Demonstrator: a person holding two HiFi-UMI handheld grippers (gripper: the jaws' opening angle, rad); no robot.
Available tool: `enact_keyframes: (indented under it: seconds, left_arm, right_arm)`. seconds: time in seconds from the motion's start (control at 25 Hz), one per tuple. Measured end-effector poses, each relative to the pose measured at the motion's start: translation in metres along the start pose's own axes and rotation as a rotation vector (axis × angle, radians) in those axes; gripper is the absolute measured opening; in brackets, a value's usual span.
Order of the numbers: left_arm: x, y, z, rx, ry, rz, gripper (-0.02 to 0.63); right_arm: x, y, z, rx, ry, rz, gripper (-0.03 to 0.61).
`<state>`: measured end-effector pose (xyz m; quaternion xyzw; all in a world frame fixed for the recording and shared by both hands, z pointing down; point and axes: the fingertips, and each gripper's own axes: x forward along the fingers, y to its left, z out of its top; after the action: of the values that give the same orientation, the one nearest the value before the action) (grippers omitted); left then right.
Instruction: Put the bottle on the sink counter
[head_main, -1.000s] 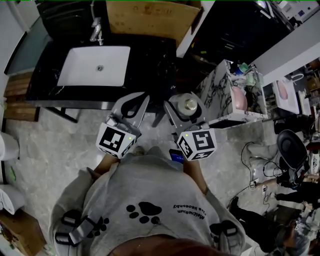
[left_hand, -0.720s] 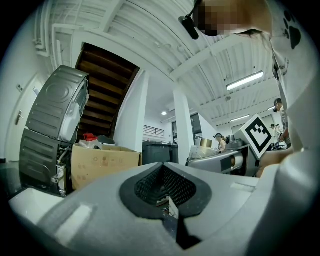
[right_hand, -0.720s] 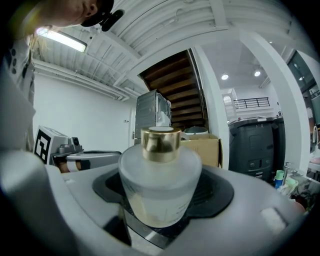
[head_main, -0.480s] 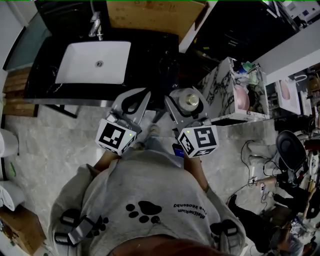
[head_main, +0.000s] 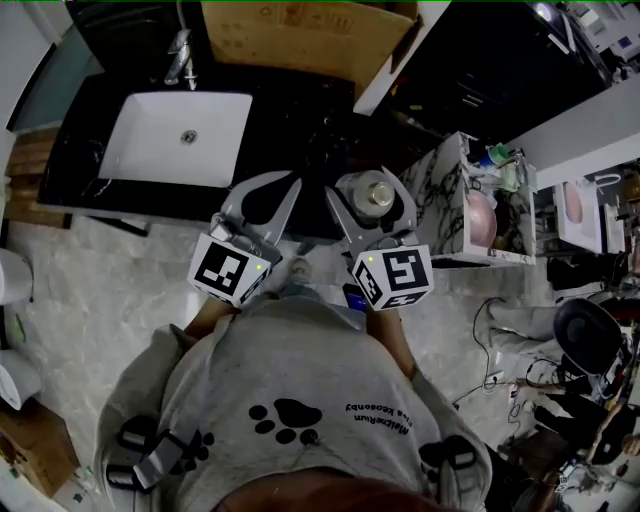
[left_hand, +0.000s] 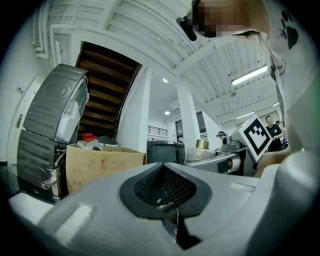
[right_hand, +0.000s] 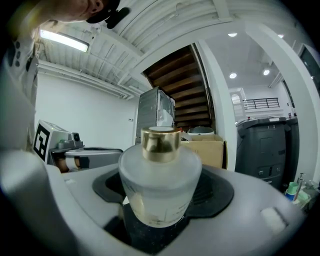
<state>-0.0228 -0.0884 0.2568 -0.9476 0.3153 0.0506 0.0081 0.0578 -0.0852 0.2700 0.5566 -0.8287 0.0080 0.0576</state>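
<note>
Over the last second we closed on the sink counter (head_main: 300, 130). A moment before, both grippers hung short of its front edge, over the pale floor. By this moment they overlapped that edge, and the white basin (head_main: 175, 140) had drifted up and to the left in the head view. The right gripper (head_main: 372, 200) kept its jaws spread wide around the bottle (head_main: 377, 193) the whole time, with no change in the hold. In the right gripper view the frosted body with its gold cap sat upright in the dark padded hollow between the jaws, clamped at its broad lower part. The bottle was therefore in the air, carried over the front right part of the black top, to the right of the basin and left of the marble-patterned cabinet (head_main: 440, 200). The left gripper (head_main: 268, 200) rode alongside with its jaws brought together and nothing in them. We judged the carry to be nearly over. The remaining steps were to reach further in over bare counter, lower the bottle until its base met the surface, and only then let the jaws part. Set down too close to the edge, a round glass bottle could tip off.
</note>
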Motion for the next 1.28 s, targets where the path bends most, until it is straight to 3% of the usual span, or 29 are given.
enact_keyframes:
  seconds: [0.56, 1.0, 1.28]
  left_arm:
    - [0.081, 0.006, -0.012, 0.035, 0.006, 0.073, 0.003]
    - [0.089, 0.007, -0.015, 0.065, 0.042, 0.123, 0.003]
    - [0.105, 0.021, -0.018, 0.060, 0.036, 0.103, 0.003]
  right_arm:
    - [0.042, -0.075, -0.008, -0.007, -0.009, 0.118, 0.339]
    - [0.052, -0.083, -0.017, 0.010, -0.010, 0.169, 0.338]
    - [0.068, -0.090, -0.021, 0.002, 0.000, 0.156, 0.338]
